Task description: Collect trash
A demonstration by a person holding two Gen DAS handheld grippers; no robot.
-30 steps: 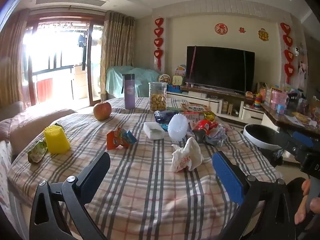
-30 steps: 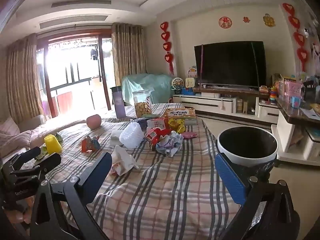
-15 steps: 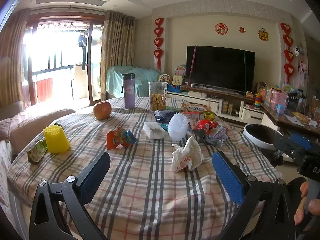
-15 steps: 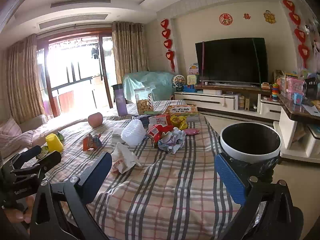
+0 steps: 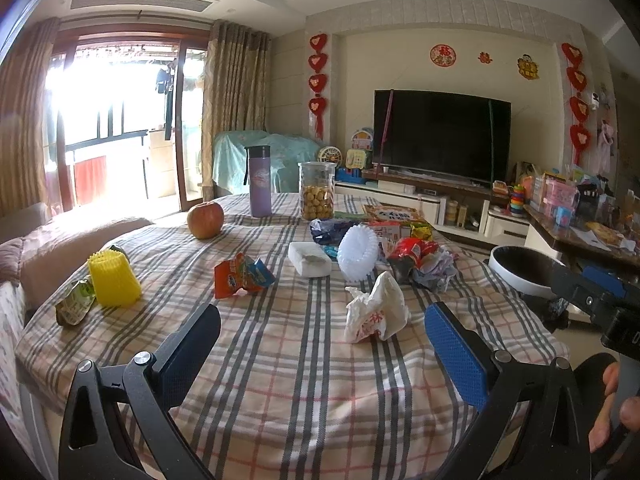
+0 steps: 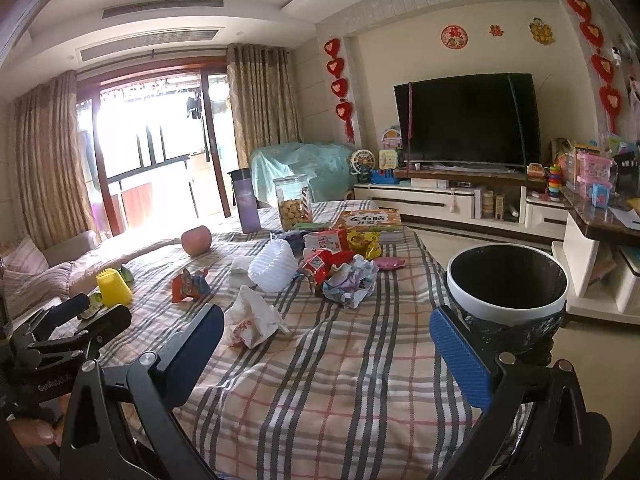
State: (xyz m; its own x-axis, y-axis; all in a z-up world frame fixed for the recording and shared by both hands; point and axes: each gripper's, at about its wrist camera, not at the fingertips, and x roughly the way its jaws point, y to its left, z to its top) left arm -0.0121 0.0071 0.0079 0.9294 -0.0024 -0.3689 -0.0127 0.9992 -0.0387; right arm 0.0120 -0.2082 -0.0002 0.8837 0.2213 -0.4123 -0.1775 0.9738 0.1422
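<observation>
The left gripper (image 5: 320, 340) is released, its two fingers wide apart and holding nothing, low above the near part of the table (image 5: 288, 380). The right gripper (image 6: 326, 344) is released too, with empty fingers, above the near edge of the same table. In the right view the left gripper (image 6: 80, 320) shows at the left edge, and there I cannot tell how its fingers stand.

The trash lies on the checked cloth. A crumpled white wrapper (image 5: 376, 310) with red print lies nearest, just in front of the left gripper and a little to its right; in the right view this wrapper (image 6: 252, 320) is just beside the left finger. Behind it is a pile (image 5: 424, 260) of red and grey crumpled packets, beside a white ribbed cup (image 5: 357, 246) that lies on its side. An orange packet (image 5: 242, 274) lies left of the middle. At the far left a yellow cup (image 5: 114, 278) stands upside down, touching a green wrapper (image 5: 74, 304).

The bin (image 6: 507, 280), white rim and black inside, stands off the right side of the table, just behind the right finger.

An apple (image 5: 205, 220), a purple bottle (image 5: 259, 180) and a jar (image 5: 317, 190) of snacks stand at the far side.
</observation>
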